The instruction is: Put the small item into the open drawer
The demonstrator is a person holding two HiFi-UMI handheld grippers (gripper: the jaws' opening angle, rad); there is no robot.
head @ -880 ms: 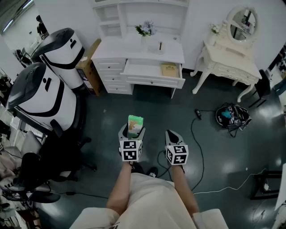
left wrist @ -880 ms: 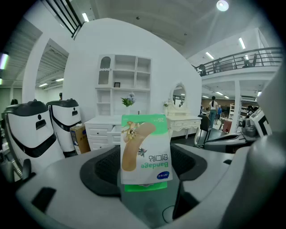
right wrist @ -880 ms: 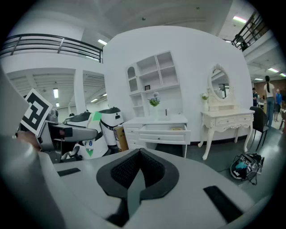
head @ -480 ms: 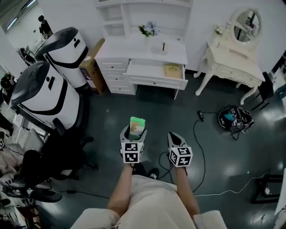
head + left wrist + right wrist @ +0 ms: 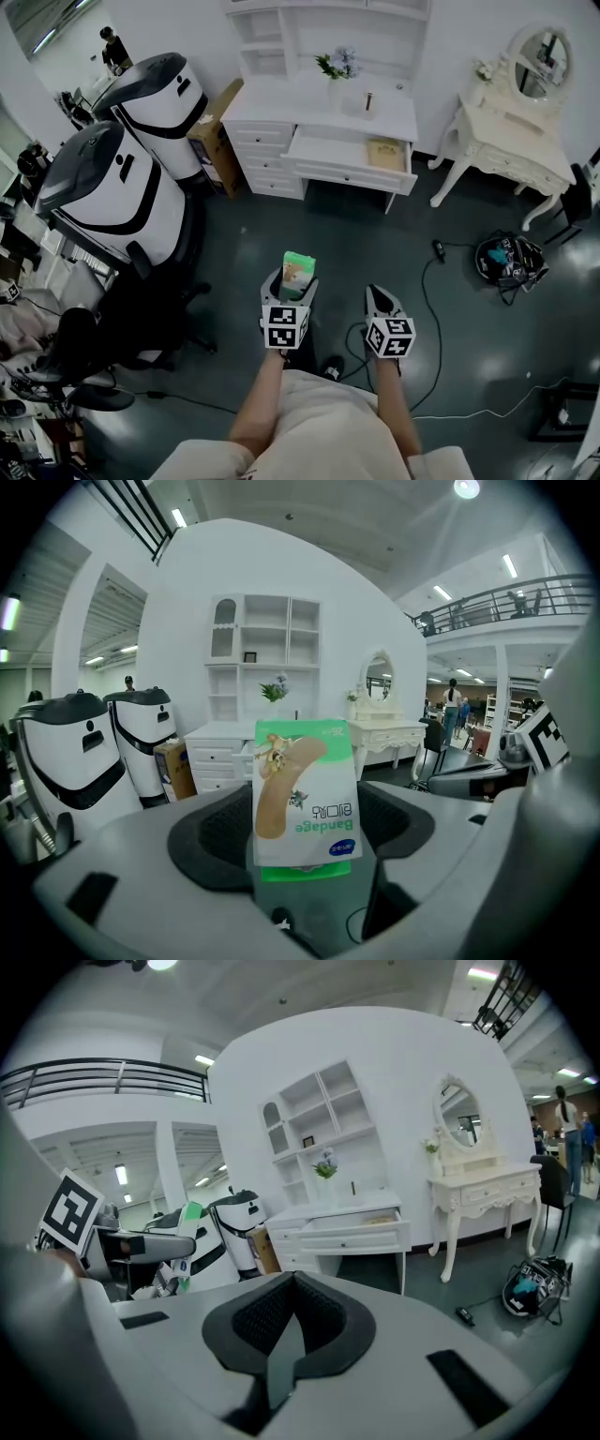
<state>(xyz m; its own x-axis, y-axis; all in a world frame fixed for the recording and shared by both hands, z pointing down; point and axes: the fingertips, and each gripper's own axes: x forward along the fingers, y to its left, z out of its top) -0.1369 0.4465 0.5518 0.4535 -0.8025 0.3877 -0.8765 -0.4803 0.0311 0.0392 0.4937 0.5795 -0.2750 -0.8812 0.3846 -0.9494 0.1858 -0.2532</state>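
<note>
A green-and-white bandage box (image 5: 298, 272) stands upright between the jaws of my left gripper (image 5: 291, 281), which is shut on it above the dark floor. The left gripper view shows the box (image 5: 305, 794) filling the gap of that gripper (image 5: 305, 841). My right gripper (image 5: 380, 298) hovers beside it on the right, shut and empty, its pads meeting in the right gripper view (image 5: 291, 1321). Ahead stands a white desk (image 5: 319, 105) with one drawer (image 5: 352, 155) pulled open. A tan flat item (image 5: 386, 153) lies in the drawer's right end.
Two large white-and-black machines (image 5: 122, 192) stand at the left, with a cardboard box (image 5: 214, 141) beside the desk. A white vanity table with a mirror (image 5: 511, 155) is at the right. A bag (image 5: 511, 261) and cables (image 5: 436, 281) lie on the floor.
The desk and its open drawer have shifted right and slightly lower in the head view. Both grippers keep the same pose, with the box still held in the left one.
</note>
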